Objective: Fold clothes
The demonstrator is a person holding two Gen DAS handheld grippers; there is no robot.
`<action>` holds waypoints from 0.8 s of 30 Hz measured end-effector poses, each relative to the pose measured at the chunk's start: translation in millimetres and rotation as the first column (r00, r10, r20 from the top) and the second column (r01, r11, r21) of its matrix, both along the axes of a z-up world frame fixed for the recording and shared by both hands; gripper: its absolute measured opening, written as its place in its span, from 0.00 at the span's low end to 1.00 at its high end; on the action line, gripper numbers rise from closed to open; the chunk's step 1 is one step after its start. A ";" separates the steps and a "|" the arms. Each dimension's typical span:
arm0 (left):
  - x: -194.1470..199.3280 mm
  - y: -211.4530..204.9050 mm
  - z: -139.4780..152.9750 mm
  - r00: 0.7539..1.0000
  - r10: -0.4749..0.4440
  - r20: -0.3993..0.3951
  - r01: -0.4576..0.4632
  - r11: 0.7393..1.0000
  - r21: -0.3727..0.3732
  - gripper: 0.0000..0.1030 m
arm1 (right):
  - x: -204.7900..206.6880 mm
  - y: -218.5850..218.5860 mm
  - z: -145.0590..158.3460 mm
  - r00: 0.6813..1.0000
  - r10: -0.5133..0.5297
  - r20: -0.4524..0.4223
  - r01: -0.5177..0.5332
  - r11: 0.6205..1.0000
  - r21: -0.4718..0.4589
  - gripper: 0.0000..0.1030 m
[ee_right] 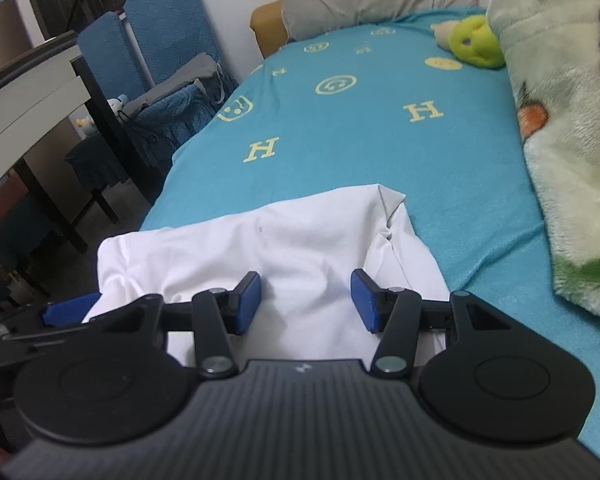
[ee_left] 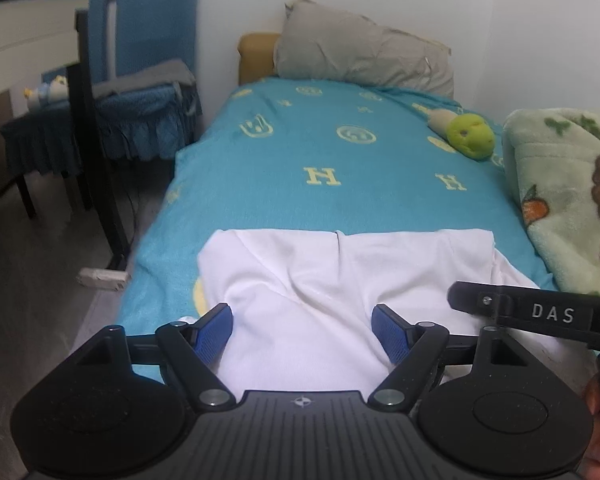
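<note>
A white garment (ee_left: 324, 280) lies folded and a little rumpled on the near end of a bed with a teal sheet (ee_left: 300, 160). My left gripper (ee_left: 302, 330) hovers over its near part, open, blue pads wide apart with only cloth below them. The right gripper's black arm (ee_left: 540, 312) reaches in from the right edge. In the right wrist view the same white garment (ee_right: 284, 236) lies under my right gripper (ee_right: 306, 300), which is open too. A blue pad of the left gripper (ee_right: 70, 314) shows at the garment's left edge.
A grey pillow (ee_left: 360, 48) lies at the head of the bed, a green plush toy (ee_left: 470, 136) beside it. A pale green fleece blanket (ee_left: 568, 192) is heaped along the right side. Blue chairs (ee_left: 152, 80) and a dark table (ee_left: 88, 120) stand left of the bed.
</note>
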State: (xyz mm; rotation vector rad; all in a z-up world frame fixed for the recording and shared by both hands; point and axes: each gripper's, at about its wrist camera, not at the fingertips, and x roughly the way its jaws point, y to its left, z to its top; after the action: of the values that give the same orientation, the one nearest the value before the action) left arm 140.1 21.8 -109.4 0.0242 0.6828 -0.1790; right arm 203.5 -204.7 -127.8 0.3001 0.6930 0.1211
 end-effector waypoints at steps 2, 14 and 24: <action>-15.7 0.5 10.1 1.000 0.009 0.020 -0.009 1.000 0.001 0.75 | -11.0 -0.7 6.3 1.000 -0.008 0.018 0.008 1.000 -0.005 0.52; -71.4 8.5 16.4 0.995 0.005 -0.100 -0.009 0.999 -0.037 0.78 | -49.7 2.2 18.4 0.995 -0.032 -0.098 0.024 0.997 -0.075 0.52; -65.8 19.0 3.5 0.984 0.025 -0.175 -0.038 0.997 -0.070 0.84 | -49.5 11.0 6.4 0.980 -0.016 -0.196 -0.008 0.992 -0.124 0.52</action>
State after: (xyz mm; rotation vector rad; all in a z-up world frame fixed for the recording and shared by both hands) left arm 74.3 40.8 -105.9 -0.0734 0.8499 -0.1770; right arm 154.1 -193.7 -121.4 0.1947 0.8927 0.0441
